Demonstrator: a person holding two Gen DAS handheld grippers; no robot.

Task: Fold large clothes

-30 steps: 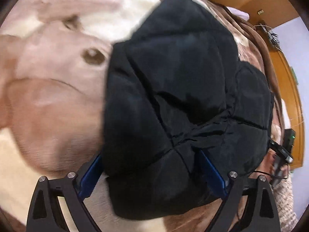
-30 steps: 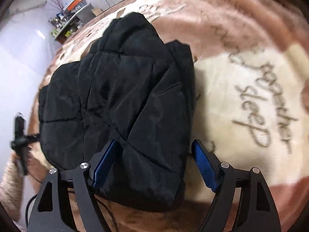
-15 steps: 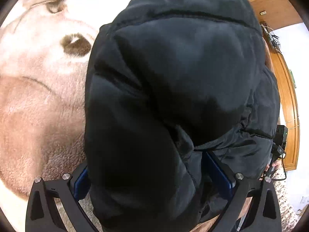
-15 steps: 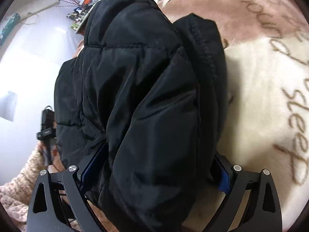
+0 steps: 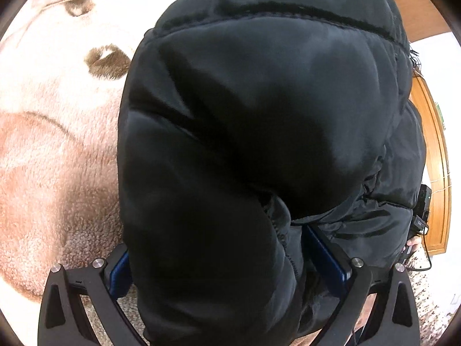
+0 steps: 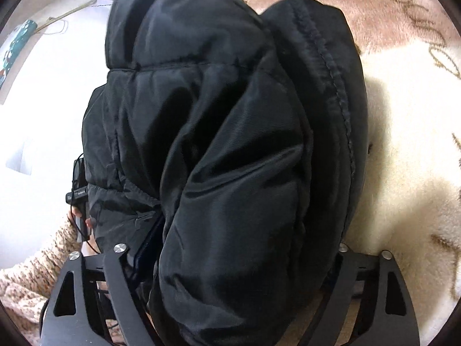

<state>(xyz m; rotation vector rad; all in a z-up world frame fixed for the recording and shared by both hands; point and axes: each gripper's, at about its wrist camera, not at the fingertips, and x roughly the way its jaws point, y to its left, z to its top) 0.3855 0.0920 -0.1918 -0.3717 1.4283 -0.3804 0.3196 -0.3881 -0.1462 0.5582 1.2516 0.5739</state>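
Note:
A folded black padded jacket [image 5: 253, 132] lies on a plush blanket [image 5: 52, 173] and fills most of both views. My left gripper [image 5: 222, 259] straddles its near edge with the jaws wide. The thick fold bulges between the blue pads [image 5: 325, 256], and no squeeze shows. At the other corner, the jaws of my right gripper [image 6: 242, 248] are closing on the jacket [image 6: 230, 150]. Its bulk spills over both fingers; the left pad [image 6: 149, 245] lies against the cloth and the right pad is hidden.
The blanket is brown and cream, with brown lettering [image 6: 432, 28] at the right. A wooden bed frame [image 5: 438, 155] stands beyond the jacket. A hand in a speckled knit sleeve [image 6: 31, 271] holds the other gripper's body [image 6: 76, 193] at the jacket's left.
Both grippers have come down and pushed in around the jacket's near edge, so it now fills both views. The right gripper's fingers stand closer together than half a second ago.

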